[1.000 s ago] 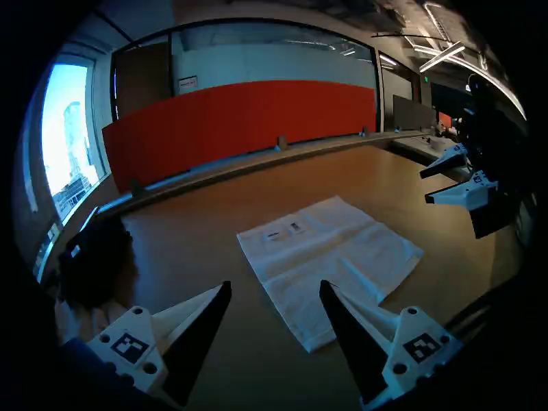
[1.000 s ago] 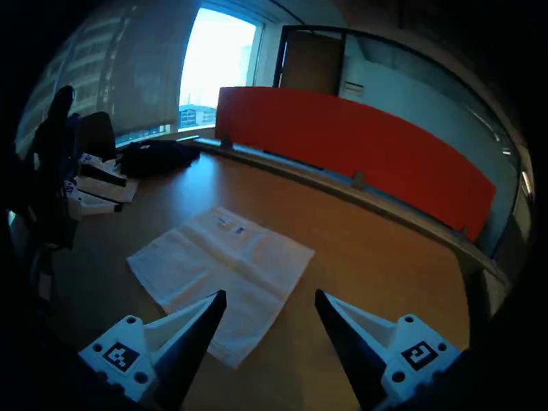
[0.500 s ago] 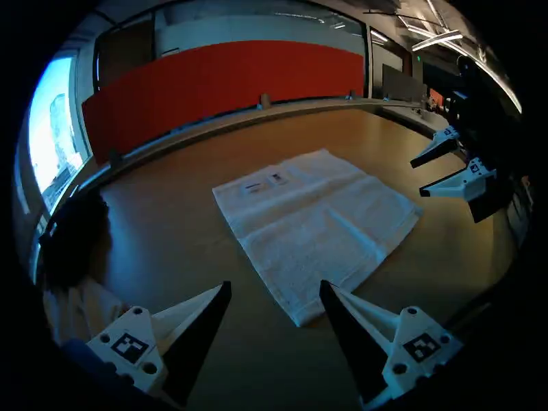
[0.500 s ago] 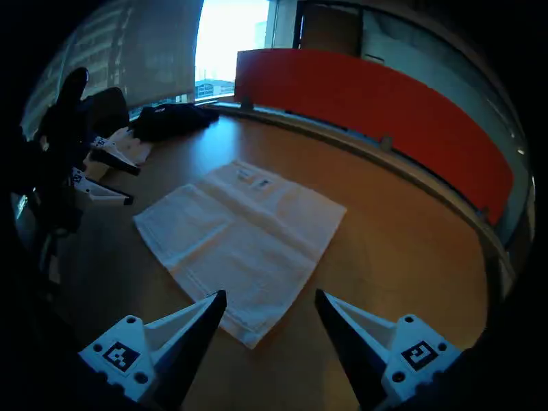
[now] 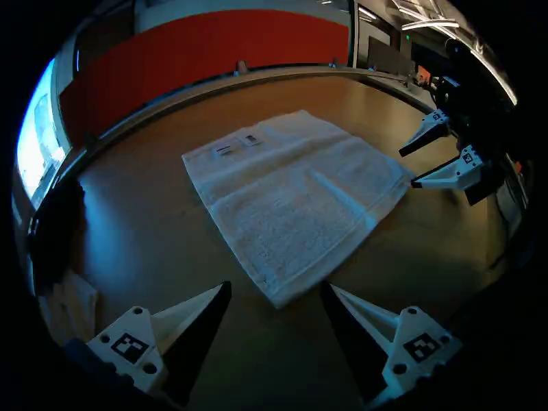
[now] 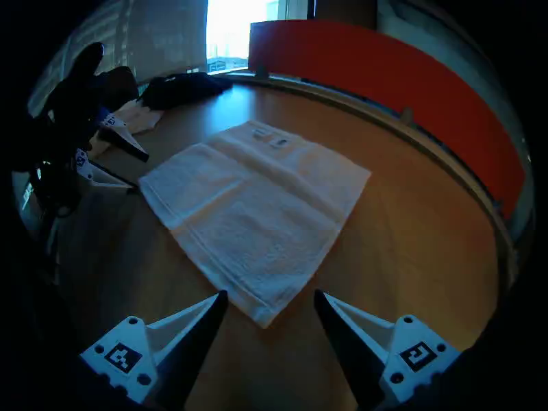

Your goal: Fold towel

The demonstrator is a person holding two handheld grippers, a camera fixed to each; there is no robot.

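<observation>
White-fingered and spread wide, the left hand-held gripper hangs over one near corner of the towel, gripping nothing; the right hand-held gripper, equally wide, faces another corner. A dark bag lies well apart by the window, and a red partition lines the wooden table. The pale terry towel lies flat mid-table, lightly creased.

Left gripper view: low, close over table, facing towel corner; right gripper at 3 o'clock. Right gripper view: likewise from neighbouring corner; left gripper at 9 o'clock. Sharing whole towel.
</observation>
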